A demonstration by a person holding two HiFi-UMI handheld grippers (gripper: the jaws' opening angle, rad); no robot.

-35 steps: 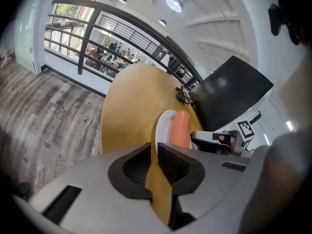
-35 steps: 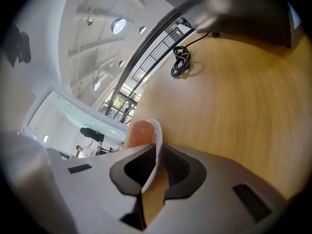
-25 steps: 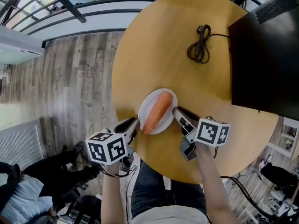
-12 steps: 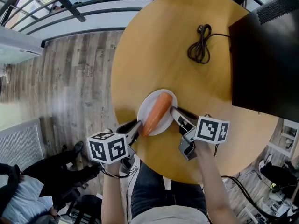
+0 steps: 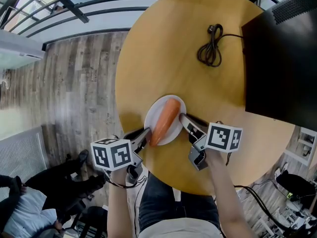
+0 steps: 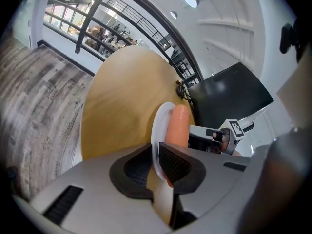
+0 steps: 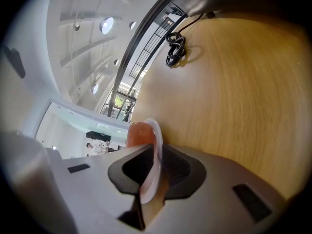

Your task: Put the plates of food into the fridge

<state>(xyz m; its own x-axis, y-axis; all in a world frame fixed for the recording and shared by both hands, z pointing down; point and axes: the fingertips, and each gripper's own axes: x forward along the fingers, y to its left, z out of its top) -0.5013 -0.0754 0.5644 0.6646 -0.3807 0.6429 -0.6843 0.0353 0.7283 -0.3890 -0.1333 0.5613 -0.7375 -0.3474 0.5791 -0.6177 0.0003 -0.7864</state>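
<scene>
A white plate [image 5: 154, 115] with one orange carrot [image 5: 166, 117] lies near the front edge of the round wooden table [image 5: 198, 83]. My left gripper [image 5: 145, 134] is shut on the plate's near-left rim. In the left gripper view the thin plate [image 6: 158, 126] edge runs between the dark pads, with the carrot [image 6: 178, 125] beyond. My right gripper [image 5: 183, 118] is shut on the plate's right rim. In the right gripper view the plate [image 7: 157, 143] stands pinched in the jaws, with the carrot [image 7: 138, 132] behind it. The black fridge [image 5: 282, 58] stands at the table's right.
A coiled black cable [image 5: 210, 46] lies on the table beyond the plate. Wooden floor [image 5: 74, 83] and a dark railing [image 5: 74, 6] lie to the left and far side. A person [image 5: 20, 202] in dark clothes sits low at the left.
The left gripper slid in from beside the plate and its jaws now hold the rim. The right gripper stayed on the plate's right rim. The plate barely moved.
</scene>
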